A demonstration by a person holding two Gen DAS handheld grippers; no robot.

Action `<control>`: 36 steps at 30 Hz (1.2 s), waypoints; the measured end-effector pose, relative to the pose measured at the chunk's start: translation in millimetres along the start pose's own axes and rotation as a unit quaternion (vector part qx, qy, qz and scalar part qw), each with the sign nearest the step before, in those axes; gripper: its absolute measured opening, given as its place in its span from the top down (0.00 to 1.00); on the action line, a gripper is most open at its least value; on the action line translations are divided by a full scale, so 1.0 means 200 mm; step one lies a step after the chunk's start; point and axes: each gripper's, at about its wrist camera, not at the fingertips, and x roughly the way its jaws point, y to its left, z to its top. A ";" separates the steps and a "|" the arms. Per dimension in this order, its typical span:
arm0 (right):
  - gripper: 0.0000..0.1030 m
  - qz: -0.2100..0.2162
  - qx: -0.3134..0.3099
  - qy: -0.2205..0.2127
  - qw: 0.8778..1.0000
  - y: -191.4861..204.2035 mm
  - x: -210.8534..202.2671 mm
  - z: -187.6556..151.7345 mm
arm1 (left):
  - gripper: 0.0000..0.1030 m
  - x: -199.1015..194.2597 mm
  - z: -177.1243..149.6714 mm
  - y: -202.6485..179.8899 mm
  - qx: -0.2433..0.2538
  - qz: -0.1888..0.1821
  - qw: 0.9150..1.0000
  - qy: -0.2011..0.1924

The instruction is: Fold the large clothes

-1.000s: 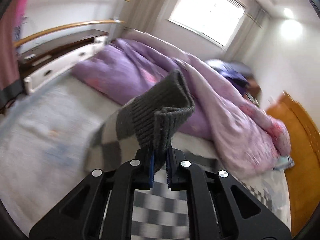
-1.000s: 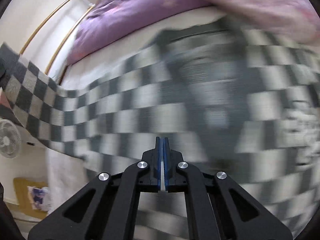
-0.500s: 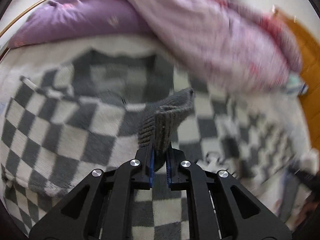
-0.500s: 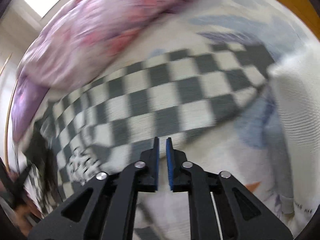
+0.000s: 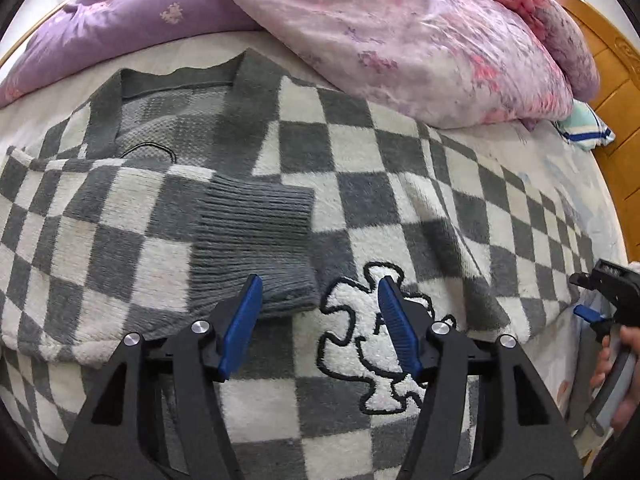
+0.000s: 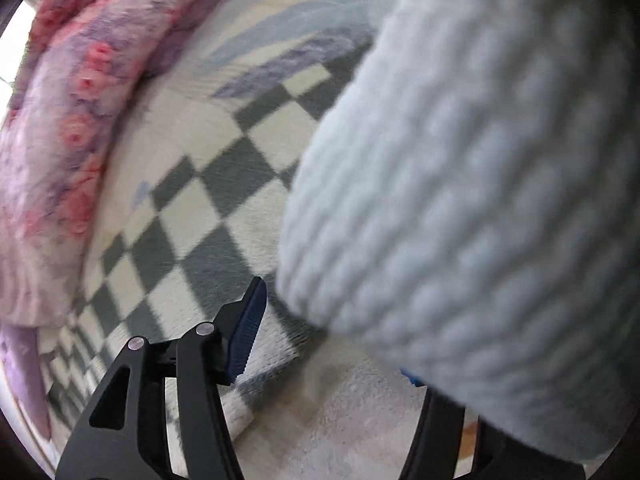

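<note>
A grey-and-white checked cardigan [image 5: 360,152] lies spread on the bed, with a white puzzle-piece patch [image 5: 372,340]. One sleeve is folded across the chest; its grey ribbed cuff [image 5: 252,240] lies flat. My left gripper [image 5: 318,320] is open and empty just above the cuff's near edge. My right gripper [image 5: 592,304] shows at the far right, by the cardigan's other sleeve [image 6: 192,216]. In the right wrist view my right gripper [image 6: 332,340] is open, its right finger hidden behind a pale knitted garment [image 6: 480,200].
A pink floral quilt [image 5: 420,32] and a purple quilt [image 5: 120,28] are heaped along the far side of the bed. A wooden headboard [image 5: 612,72] stands at the right. A small blue-striped cloth [image 5: 584,132] lies beside the quilt.
My left gripper has laid the cuff down on the cardigan's chest and opened. My right gripper has opened wide and moved close to the pale knitted garment.
</note>
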 end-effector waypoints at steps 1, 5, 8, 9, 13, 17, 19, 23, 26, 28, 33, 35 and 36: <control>0.46 -0.006 0.003 -0.002 1.000 0.00 0.00 -0.01 | 0.39 0.03 0.00 -0.01 -0.001 -0.003 1.000 0.010; 0.46 -0.020 0.019 -0.028 0.999 -0.01 0.00 -0.03 | 0.29 0.11 -0.04 -0.07 0.040 0.016 0.999 0.029; 0.44 -0.023 0.031 -0.034 0.999 -0.02 -0.01 -0.05 | 0.25 0.08 -0.03 -0.08 0.047 -0.011 0.998 0.037; 0.44 -0.029 0.026 -0.037 0.999 -0.01 0.00 -0.05 | 0.25 0.06 -0.02 -0.06 0.035 -0.032 0.998 0.038; 0.48 -0.038 0.028 -0.059 0.997 -0.01 -0.02 -0.09 | 0.25 -0.08 -0.01 0.08 -0.007 -0.065 0.997 0.032; 0.89 -0.010 0.012 -0.090 0.996 0.00 -0.10 -0.13 | 0.25 -0.25 0.02 0.29 -0.041 -0.062 0.997 0.016; 0.90 0.002 -0.007 -0.114 0.993 0.02 -0.18 -0.14 | 0.25 -0.32 0.04 0.41 -0.052 -0.045 0.998 0.010; 0.90 0.031 -0.074 -0.176 0.981 0.19 -0.46 -0.20 | 0.25 -0.42 0.02 0.70 -0.087 -0.008 0.996 0.012; 0.91 0.069 -0.159 -0.226 0.959 0.45 -0.72 -0.35 | 0.25 -0.50 0.01 0.95 -0.121 0.018 0.992 0.004; 0.91 0.111 -0.198 -0.237 0.945 0.61 -0.78 -0.38 | 0.25 -0.57 0.00 1.10 -0.142 0.028 0.989 -0.003; 0.91 0.206 -0.380 -0.236 0.870 1.18 -0.93 -1.07 | 0.25 -0.73 -0.05 1.45 -0.191 0.047 0.980 -0.018; 0.91 0.229 -0.452 -0.219 0.834 1.35 -0.89 -1.35 | 0.25 -0.78 -0.08 1.57 -0.208 0.057 0.976 -0.021; 0.91 0.242 -0.496 -0.186 0.813 1.41 -0.85 -1.55 | 0.25 -0.81 -0.10 1.64 -0.216 0.061 0.974 -0.023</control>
